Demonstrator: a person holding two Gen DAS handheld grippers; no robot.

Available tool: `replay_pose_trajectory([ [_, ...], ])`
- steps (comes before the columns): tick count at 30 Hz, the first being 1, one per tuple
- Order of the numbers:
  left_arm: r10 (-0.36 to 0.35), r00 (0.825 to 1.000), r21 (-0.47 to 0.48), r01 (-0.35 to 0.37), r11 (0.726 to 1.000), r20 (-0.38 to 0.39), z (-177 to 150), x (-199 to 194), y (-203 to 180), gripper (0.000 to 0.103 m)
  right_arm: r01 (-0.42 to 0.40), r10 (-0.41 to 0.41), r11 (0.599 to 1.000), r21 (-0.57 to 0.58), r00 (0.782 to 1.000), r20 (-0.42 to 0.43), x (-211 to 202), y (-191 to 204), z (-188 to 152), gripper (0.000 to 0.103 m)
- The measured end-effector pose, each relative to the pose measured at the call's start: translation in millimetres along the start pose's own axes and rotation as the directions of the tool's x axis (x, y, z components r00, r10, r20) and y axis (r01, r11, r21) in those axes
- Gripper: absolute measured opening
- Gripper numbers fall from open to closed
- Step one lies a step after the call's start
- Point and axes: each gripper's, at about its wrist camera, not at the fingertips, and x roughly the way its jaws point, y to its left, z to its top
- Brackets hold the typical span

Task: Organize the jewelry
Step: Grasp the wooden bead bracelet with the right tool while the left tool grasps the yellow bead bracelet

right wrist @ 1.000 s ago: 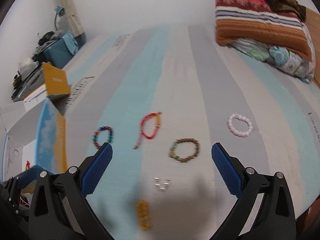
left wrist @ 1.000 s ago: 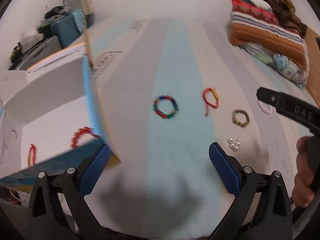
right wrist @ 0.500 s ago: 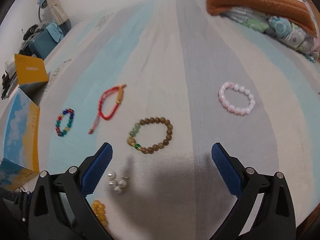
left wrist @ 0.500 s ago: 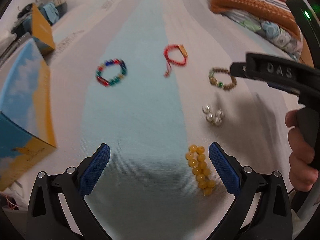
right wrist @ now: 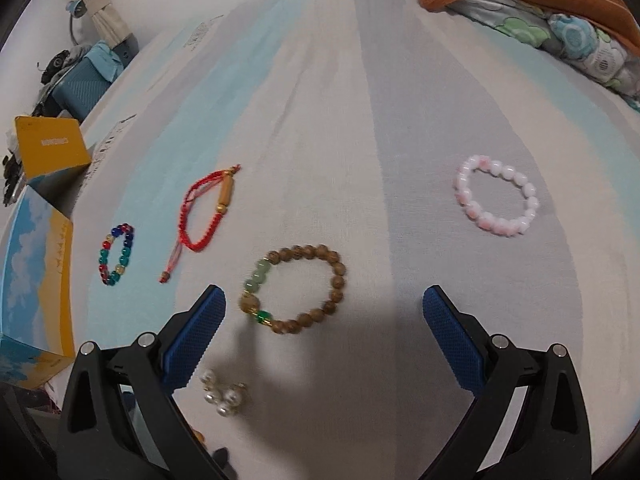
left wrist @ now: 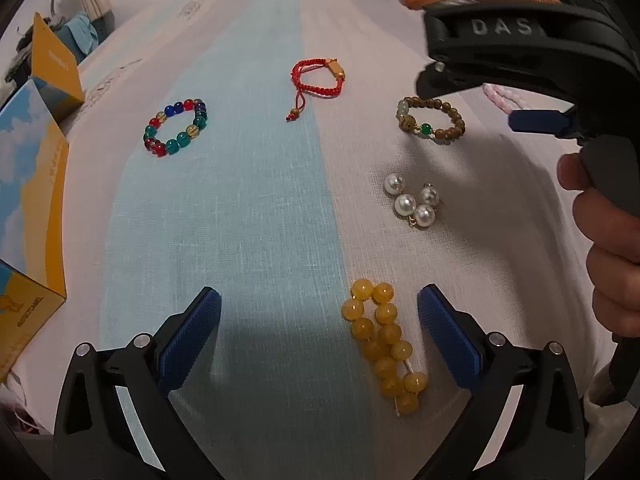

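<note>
Jewelry lies on a striped cloth. In the left wrist view: a yellow bead bracelet (left wrist: 384,342), pearl earrings (left wrist: 412,200), a brown bead bracelet (left wrist: 434,122), a red cord bracelet (left wrist: 316,80) and a multicolour bead bracelet (left wrist: 176,128). My left gripper (left wrist: 318,336) is open and empty, with the yellow bracelet near its right finger. My right gripper (right wrist: 324,332) is open and empty, just above the brown bracelet (right wrist: 296,288). A pink bracelet (right wrist: 496,196) lies to the right. The pearls (right wrist: 224,394) lie by its left finger.
A blue and yellow box (left wrist: 28,208) stands open at the left edge; it also shows in the right wrist view (right wrist: 36,292). Folded blankets (right wrist: 532,4) lie at the far right. The right gripper's body (left wrist: 520,60) fills the upper right of the left wrist view.
Both grippers have swung away from the box and moved lower and closer to the jewelry. The left one now sits over the yellow bracelet, the right one over the brown bracelet.
</note>
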Motion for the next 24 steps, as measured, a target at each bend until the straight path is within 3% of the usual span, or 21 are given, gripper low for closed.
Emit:
replay_pose_trajectory([
  [8, 0.004, 1.0, 0.003, -0.004, 1.0, -0.005, 5.8, 3.5, -4.4, 0.095, 0.01, -0.011, 1.0, -0.025, 0.998, -0.054, 27.6, 11.9, 4.7, 0.088],
  [19, 0.009, 1.0, 0.041, -0.009, 0.999, -0.007, -1.4, -8.6, -10.9, 0.054, 0.108, -0.11, 0.994, -0.028, 0.992, -0.06, 31.7, 7.9, 2.7, 0.049],
  [24, 0.011, 1.0, 0.052, -0.01, 0.999, -0.008, -3.3, -10.9, -12.9, 0.041, 0.13, -0.131, 0.991, -0.023, 0.99, -0.058, 31.0, 3.7, 4.0, 0.032],
])
